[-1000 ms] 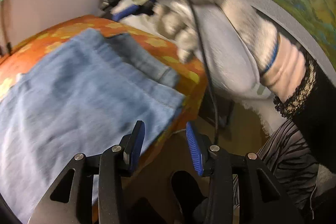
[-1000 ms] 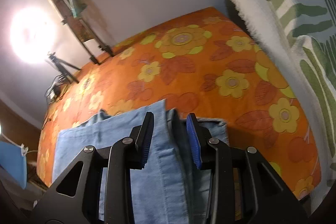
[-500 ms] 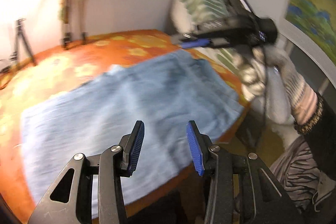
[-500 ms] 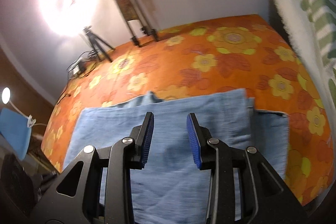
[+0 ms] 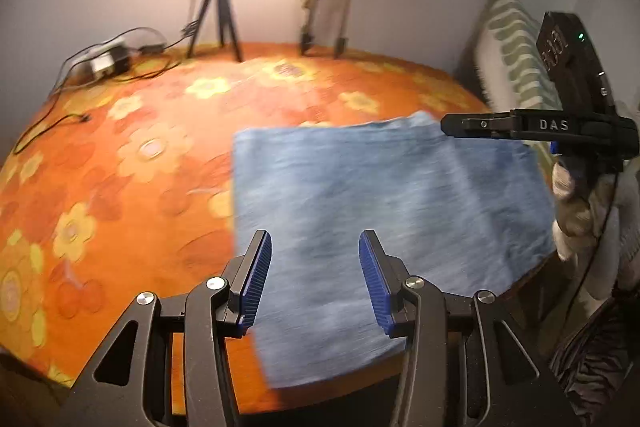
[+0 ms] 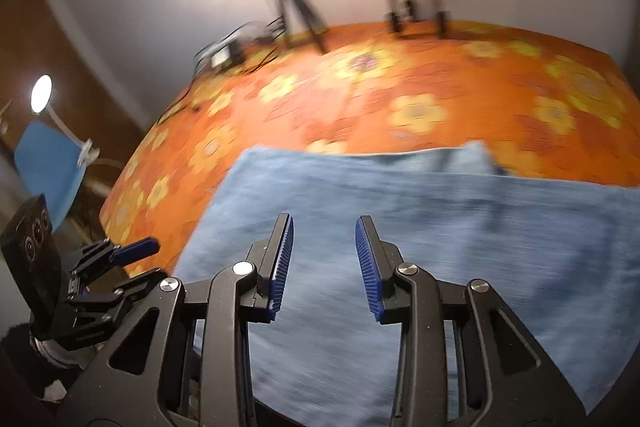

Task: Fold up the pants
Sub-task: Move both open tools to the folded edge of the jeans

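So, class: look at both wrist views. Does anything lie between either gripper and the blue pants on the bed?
Nothing visible does. The left gripper, its fingers opening, and the right gripper are both empty, above the folded pants, with only air between. The tripod and cables stand far back on the orange bedspread.

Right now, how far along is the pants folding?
The blue pants already lie folded into a flat rectangle on the orange flowered cover. Nothing is in hand: the left gripper, jaws opening, and right gripper hold nothing. Perhaps one more fold remains.
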Motion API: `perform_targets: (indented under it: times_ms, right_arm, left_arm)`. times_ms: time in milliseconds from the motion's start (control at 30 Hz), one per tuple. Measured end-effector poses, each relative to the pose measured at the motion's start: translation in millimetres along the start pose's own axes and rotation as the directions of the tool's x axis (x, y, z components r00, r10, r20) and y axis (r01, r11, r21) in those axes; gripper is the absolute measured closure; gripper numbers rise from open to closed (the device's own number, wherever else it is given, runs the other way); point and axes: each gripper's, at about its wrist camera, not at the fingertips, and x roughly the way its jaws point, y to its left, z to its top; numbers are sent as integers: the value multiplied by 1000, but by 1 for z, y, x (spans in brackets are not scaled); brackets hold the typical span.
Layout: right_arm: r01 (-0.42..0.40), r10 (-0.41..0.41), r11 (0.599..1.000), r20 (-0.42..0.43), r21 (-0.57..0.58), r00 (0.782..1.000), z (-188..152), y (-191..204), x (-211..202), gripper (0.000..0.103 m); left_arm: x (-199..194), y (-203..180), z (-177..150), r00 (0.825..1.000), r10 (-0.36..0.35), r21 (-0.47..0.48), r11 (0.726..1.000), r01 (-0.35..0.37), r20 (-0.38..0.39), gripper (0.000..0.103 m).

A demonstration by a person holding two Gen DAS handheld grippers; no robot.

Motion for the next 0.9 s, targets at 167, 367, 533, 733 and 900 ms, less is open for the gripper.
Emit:
perform_targets:
  times_ms: [167,367,533,733,900]
  right_arm:
    - [-42,37,995,-54,-92,998,-1,48,41,69]
    - [-81,65,986,-112,-143,992,-3,82,77,73]
    - [-99,73,980,-150,-173,986,-7,98,99,73]
    - [-92,46,974,-213,-209,976,-17,108,130,73]
    - [-80,30,968,-205,-237,978,-15,113,134,73]
  left_arm:
    - [11,17,-10,999,32,-11,999,-32,-42,59]
    - [19,24,-18,995,55,-7,998,-56,-80,59]
    - [25,31,-31,990,66,-3,998,-67,-123,58]
    - [23,41,-38,989,68,-20,997,-71,-132,56]
    - [17,60,-41,989,77,-68,994,-86,-127,57]
